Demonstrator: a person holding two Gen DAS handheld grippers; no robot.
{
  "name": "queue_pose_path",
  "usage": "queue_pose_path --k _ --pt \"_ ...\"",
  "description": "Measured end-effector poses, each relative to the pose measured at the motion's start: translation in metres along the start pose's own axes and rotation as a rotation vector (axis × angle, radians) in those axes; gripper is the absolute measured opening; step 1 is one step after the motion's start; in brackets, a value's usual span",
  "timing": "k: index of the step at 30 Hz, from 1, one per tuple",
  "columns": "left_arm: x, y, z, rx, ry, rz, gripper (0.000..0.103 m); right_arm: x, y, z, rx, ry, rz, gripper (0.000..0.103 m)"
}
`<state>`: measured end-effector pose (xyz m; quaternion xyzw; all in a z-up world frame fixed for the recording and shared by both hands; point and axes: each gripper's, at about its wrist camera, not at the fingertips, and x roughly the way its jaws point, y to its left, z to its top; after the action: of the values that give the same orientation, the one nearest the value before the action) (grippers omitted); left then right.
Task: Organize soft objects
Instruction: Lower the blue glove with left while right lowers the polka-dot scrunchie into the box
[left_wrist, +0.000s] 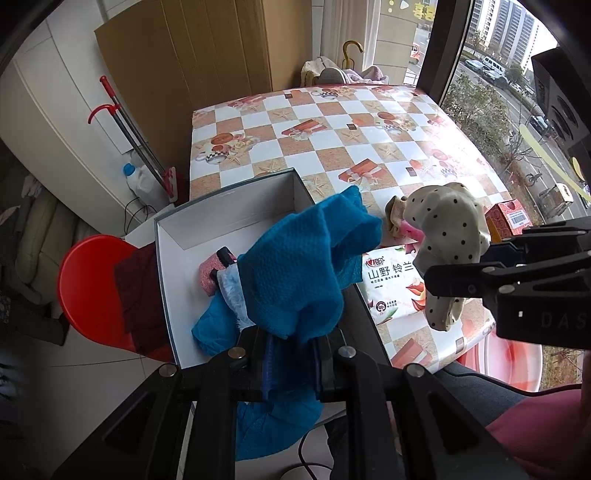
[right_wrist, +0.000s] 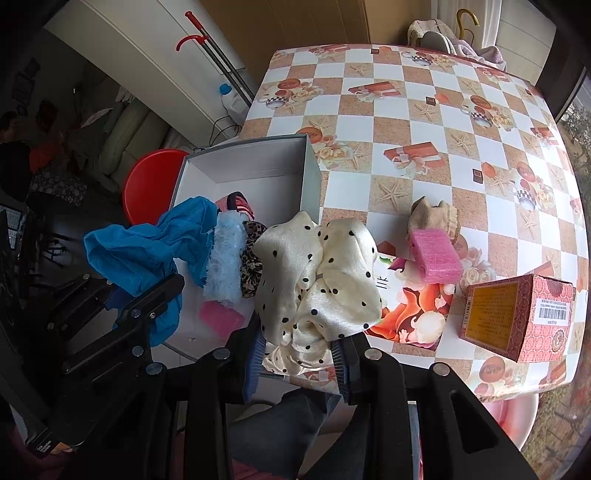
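My left gripper (left_wrist: 291, 363) is shut on a blue knit cloth (left_wrist: 295, 266) and holds it over the near part of an open white box (left_wrist: 229, 206). The cloth (right_wrist: 147, 247) and left gripper (right_wrist: 147, 314) also show in the right wrist view. My right gripper (right_wrist: 299, 354) is shut on a cream polka-dot satin cloth (right_wrist: 317, 280), held above the table's front edge beside the box (right_wrist: 258, 166). It appears in the left wrist view (left_wrist: 450, 236) too. Inside the box lie a pink sponge (right_wrist: 219, 317), a light blue fluffy piece (right_wrist: 225, 258) and a leopard scrunchie (right_wrist: 253, 258).
On the checkered table (right_wrist: 406, 110) lie a pink foam block (right_wrist: 436, 254), a beige sock (right_wrist: 436, 214), a tissue pack (left_wrist: 395, 284) and a red patterned carton (right_wrist: 517, 317). A red stool (left_wrist: 92, 280) stands left of the box. A window is on the right.
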<state>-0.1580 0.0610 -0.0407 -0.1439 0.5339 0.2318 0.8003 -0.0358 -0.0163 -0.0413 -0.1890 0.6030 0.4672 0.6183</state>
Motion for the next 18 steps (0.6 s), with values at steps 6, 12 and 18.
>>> queue_pose_path --k 6,12,18 --pt "-0.0006 0.005 -0.0018 -0.011 0.001 0.002 0.018 0.0008 0.0032 0.001 -0.008 0.001 -0.001 0.034" --pt "-0.0005 0.005 -0.002 -0.01 0.001 0.002 0.018 0.0003 0.0044 0.0008 -0.012 -0.001 -0.003 0.034" --pt "-0.0012 0.0059 -0.0022 -0.008 0.002 0.001 0.018 0.0006 0.004 0.0007 -0.007 0.001 -0.001 0.034"
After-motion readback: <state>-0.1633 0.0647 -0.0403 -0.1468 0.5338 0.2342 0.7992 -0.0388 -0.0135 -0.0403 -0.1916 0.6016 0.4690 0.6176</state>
